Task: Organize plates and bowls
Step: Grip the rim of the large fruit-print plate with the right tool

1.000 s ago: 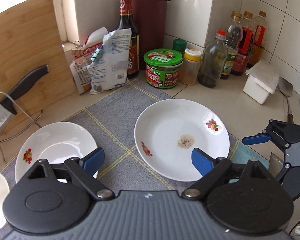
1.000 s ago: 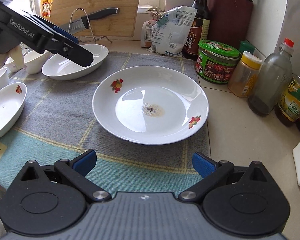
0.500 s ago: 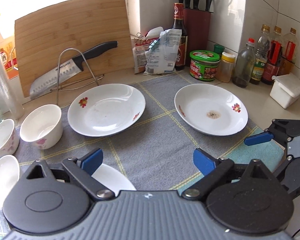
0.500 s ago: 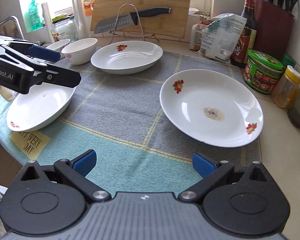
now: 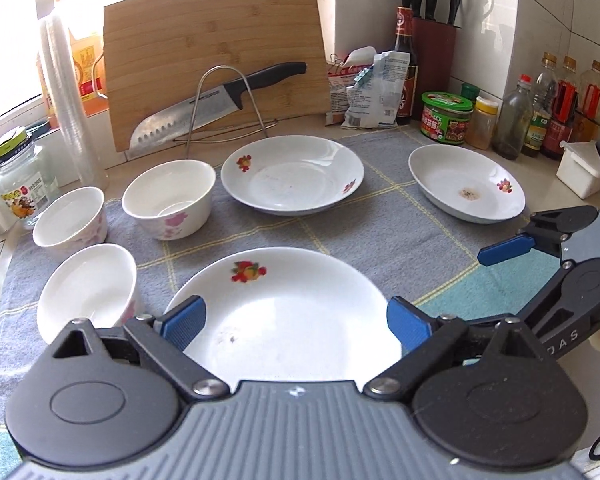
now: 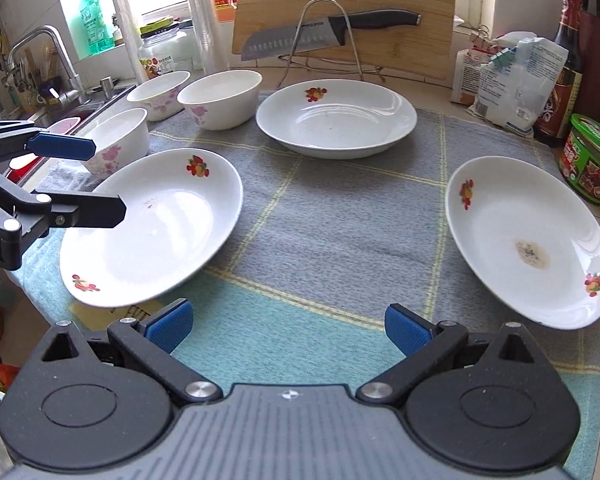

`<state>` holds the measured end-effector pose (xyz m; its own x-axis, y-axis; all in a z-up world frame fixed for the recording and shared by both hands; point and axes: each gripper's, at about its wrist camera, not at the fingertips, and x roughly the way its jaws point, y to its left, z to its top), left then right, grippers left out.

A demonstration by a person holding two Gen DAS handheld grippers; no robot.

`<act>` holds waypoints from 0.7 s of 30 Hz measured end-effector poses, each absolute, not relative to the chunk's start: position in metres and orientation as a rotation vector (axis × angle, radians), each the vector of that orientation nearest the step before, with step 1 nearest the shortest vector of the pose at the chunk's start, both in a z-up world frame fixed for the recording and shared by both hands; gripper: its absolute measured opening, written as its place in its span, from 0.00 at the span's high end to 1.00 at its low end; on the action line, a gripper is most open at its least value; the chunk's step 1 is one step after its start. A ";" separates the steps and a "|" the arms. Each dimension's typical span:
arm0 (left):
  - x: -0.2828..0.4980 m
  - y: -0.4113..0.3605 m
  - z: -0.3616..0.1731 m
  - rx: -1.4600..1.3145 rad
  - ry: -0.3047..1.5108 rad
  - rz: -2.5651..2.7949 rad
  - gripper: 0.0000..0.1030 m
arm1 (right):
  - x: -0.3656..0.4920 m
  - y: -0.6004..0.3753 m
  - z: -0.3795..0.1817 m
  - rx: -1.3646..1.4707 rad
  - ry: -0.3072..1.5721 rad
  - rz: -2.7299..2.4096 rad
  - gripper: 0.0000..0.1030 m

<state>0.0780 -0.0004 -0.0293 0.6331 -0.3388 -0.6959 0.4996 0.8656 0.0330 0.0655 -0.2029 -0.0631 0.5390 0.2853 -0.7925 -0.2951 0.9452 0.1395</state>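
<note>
Here the left gripper (image 5: 296,318) is being held wide open above the near plate (image 5: 284,312), its jaws having just been opening, with nothing pressed between the pads; the plate is only being framed by them. The right gripper (image 6: 288,326) is likewise being held open and empty, over the bare mat (image 6: 332,216) between the near plate and the right plate (image 6: 528,240).

Three plates are lying apart on the mat: the near one, a far plate (image 5: 292,174) by the knife rack, and the right one, which is carrying a dried stain. Three bowls (image 5: 168,198) are standing close together at the left, one of them just beside the near plate.

A slip is being risked if the near plate is pinched on its sloped, glazed rim, since only a thin edge is being offered to the pads. The nearest bowl (image 5: 86,290) is likely to be knocked if the left jaw is lowered outside the rim. The near plate is also lying close to the counter edge, so a push toward the person could send it off. Chipping is possible if plates are stacked off-centre.
</note>
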 end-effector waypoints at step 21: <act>0.061 0.081 -0.072 0.317 0.880 -0.582 0.06 | 0.105 -0.122 -0.081 0.083 1.084 0.439 0.00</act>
